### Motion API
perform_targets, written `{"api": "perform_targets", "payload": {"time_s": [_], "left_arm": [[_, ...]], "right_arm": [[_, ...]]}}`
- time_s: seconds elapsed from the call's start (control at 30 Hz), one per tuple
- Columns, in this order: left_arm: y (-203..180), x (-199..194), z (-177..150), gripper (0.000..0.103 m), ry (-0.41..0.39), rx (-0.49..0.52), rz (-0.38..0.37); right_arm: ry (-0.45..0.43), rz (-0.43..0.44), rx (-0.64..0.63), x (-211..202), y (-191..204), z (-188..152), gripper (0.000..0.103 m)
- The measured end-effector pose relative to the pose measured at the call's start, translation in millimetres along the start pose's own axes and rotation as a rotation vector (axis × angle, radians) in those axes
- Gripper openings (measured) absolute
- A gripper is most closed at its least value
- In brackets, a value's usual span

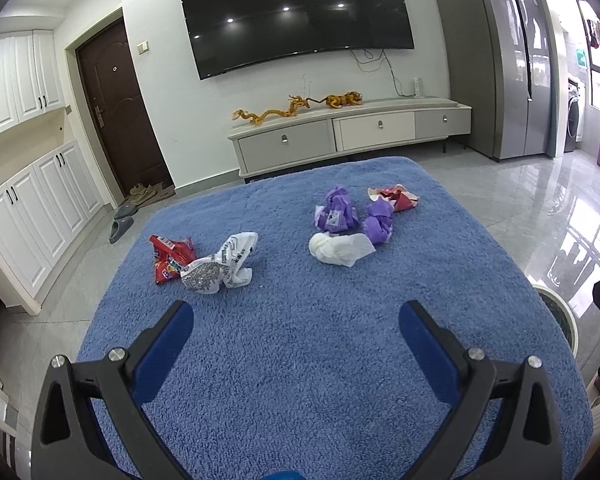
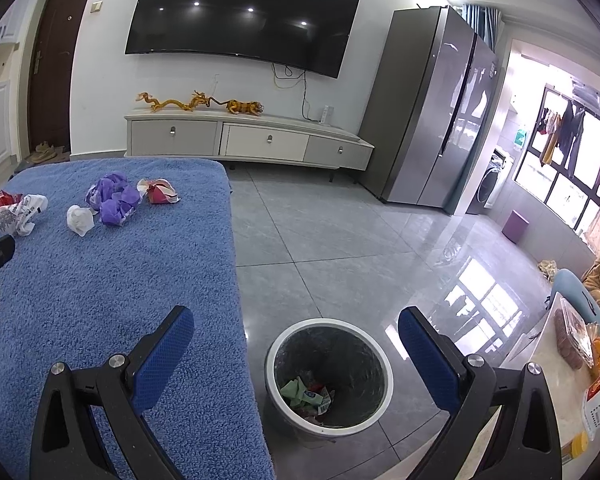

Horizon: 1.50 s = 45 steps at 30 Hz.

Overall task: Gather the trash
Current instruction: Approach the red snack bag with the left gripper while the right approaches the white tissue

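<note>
Trash lies on a blue towel-covered table: a red snack wrapper, a white printed wrapper, a white tissue wad, two purple wrappers and a red-white wrapper. My left gripper is open and empty, hovering over the near table, short of the trash. My right gripper is open and empty above a white-rimmed bin on the floor, right of the table. The bin holds some wrappers.
A TV cabinet stands behind the table under a wall TV. A grey fridge stands at the right. The bin's rim shows off the table's right edge. A side table with food is at far right.
</note>
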State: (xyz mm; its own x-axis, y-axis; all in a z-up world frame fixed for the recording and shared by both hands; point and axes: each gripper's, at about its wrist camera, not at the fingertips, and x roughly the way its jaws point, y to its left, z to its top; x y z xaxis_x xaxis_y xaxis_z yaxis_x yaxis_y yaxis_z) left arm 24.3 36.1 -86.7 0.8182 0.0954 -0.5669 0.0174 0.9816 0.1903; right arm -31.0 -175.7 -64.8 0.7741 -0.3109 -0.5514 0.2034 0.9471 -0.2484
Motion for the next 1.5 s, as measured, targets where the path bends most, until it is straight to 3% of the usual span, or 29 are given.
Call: {"api": "perform_targets", "payload": {"time_s": [1.07, 1.5], "left_arm": [[41.6, 11.7, -0.4, 0.103, 0.007, -0.105, -0.003], [48.7, 26.6, -5.7, 0.103, 0.064, -0.142, -0.083]], "right_arm": [[-0.016, 0.039, -0.071, -1.1, 31.4, 6.8, 0.103], [0.0, 0.058, -0.106, 11.2, 48.3, 9.9, 0.103]]}}
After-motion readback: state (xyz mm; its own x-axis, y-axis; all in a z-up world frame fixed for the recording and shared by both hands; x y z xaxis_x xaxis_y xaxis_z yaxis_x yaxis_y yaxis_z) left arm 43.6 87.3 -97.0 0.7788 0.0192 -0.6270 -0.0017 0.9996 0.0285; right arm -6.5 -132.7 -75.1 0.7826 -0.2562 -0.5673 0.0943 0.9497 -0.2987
